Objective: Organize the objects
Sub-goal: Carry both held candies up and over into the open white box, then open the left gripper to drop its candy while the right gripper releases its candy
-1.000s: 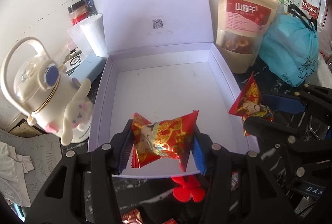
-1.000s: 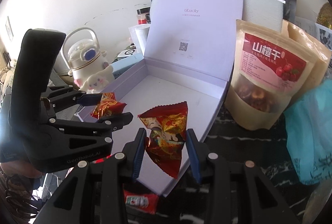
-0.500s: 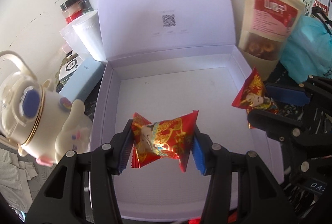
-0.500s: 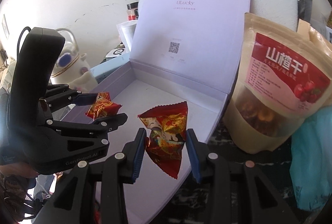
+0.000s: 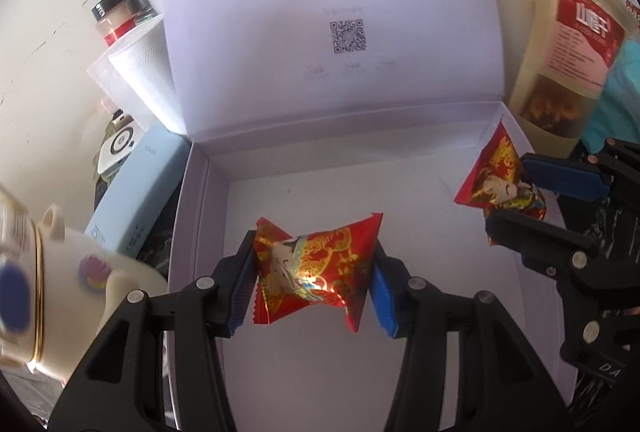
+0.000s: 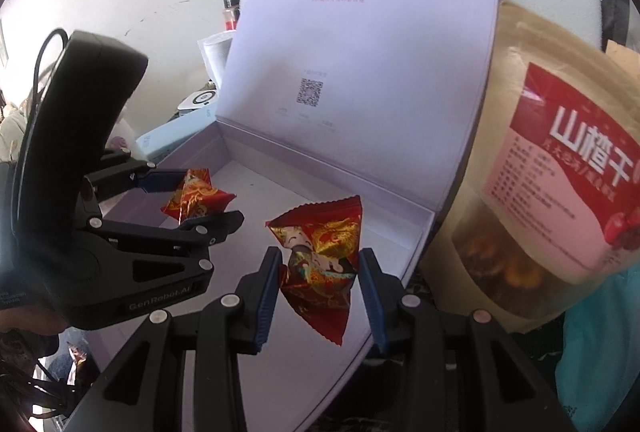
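Far left, at the box's left wall: a cream kettle (image 5: pixel 60 292), blurred, and a pale blue case (image 5: pixel 136 200) lying along that wall. Behind them, near the box's back left corner, a white cup (image 5: pixel 140 80) and two jars (image 5: pixel 120 16).

My left gripper (image 5: pixel 314 272) hangs over the open lilac box (image 5: pixel 320 372), above the floor's middle. Its jaws are narrow and clamped on a red-and-gold candy (image 5: pixel 316 268); both blue pads press the wrapper's sides, and its crimped ends stick out above and below. The candy is clear of the box floor.

The lid (image 5: pixel 332 12) stands upright at the back edge, a QR code printed on its inner face.

My right gripper (image 6: pixel 320 268) is over the box's right edge, near the back right corner. Its jaws are also narrow, gripping a second candy (image 6: pixel 320 256) of the same kind, held off the floor with one crimped end pointing down.

Just outside the box's right wall stands a kraft snack pouch (image 6: pixel 540 192) with a red label. A teal bag (image 6: pixel 600 352) lies to its right, touching it.
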The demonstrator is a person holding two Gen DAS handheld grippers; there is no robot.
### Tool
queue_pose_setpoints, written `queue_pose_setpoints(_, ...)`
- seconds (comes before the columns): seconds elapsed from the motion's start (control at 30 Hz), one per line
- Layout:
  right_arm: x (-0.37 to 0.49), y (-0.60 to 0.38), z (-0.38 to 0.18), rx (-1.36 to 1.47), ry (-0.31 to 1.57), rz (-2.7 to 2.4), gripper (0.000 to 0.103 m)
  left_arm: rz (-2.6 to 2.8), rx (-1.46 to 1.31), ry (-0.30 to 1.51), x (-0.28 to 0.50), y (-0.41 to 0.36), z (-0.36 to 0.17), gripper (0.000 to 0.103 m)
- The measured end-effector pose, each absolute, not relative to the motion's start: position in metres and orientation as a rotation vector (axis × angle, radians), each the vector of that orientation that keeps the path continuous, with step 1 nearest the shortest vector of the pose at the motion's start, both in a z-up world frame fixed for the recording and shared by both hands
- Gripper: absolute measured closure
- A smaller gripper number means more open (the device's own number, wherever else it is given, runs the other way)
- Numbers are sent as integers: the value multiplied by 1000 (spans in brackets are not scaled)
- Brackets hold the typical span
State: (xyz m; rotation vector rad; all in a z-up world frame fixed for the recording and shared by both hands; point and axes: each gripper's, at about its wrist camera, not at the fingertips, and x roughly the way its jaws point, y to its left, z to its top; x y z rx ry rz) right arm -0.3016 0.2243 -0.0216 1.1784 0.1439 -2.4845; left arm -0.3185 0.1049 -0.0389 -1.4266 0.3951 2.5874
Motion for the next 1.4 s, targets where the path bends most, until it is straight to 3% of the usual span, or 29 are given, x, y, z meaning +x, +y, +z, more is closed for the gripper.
queue_pose_setpoints(0.3, -308, 222, -28, 1210, 149, -2478, 61, 2584, -1431, 442, -337, 108, -45, 54)
queue_pose_setpoints(0.53, -303, 223, -25, 1221, 171, -2506, 48, 2585, -1483, 426, -339, 107, -47, 51)
queue_pose_setpoints(0.87, -288, 234, -7, 1196, 154, -2543, 48, 2610, -1439, 425, -326, 107, -29, 38)
queue_pose_setpoints(1.4, -253, 247, 34, 1103, 167, -2598, 48, 2660, -1346, 424, -286, 109, 17, 36)
